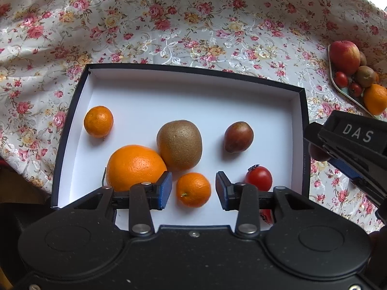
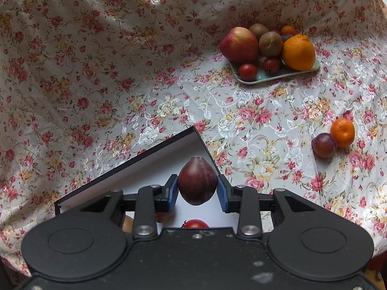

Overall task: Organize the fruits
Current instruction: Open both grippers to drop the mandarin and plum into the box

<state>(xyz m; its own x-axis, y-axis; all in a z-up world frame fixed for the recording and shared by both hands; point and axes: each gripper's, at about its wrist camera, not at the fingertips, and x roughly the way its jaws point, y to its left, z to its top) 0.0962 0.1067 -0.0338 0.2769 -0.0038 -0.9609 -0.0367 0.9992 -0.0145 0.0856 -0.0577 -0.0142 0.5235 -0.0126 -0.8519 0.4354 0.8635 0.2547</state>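
Glossy floral cloth (image 2: 121, 72), matt white card box (image 1: 193, 101), fuzzy kiwi (image 1: 179, 145), dimpled orange (image 1: 135, 168).

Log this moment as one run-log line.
left gripper: open, over small mandarin in box | right gripper: shut on plum above box | tray: fruit remaining

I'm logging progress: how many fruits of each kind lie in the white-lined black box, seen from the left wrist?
Small orange mandarins: 2
Large round orange: 1
Brown fuzzy kiwi: 1
Dark red plum: 1
Red cherry tomato: 1
Half-hidden red piece, kind unclear: 1
Total: 7
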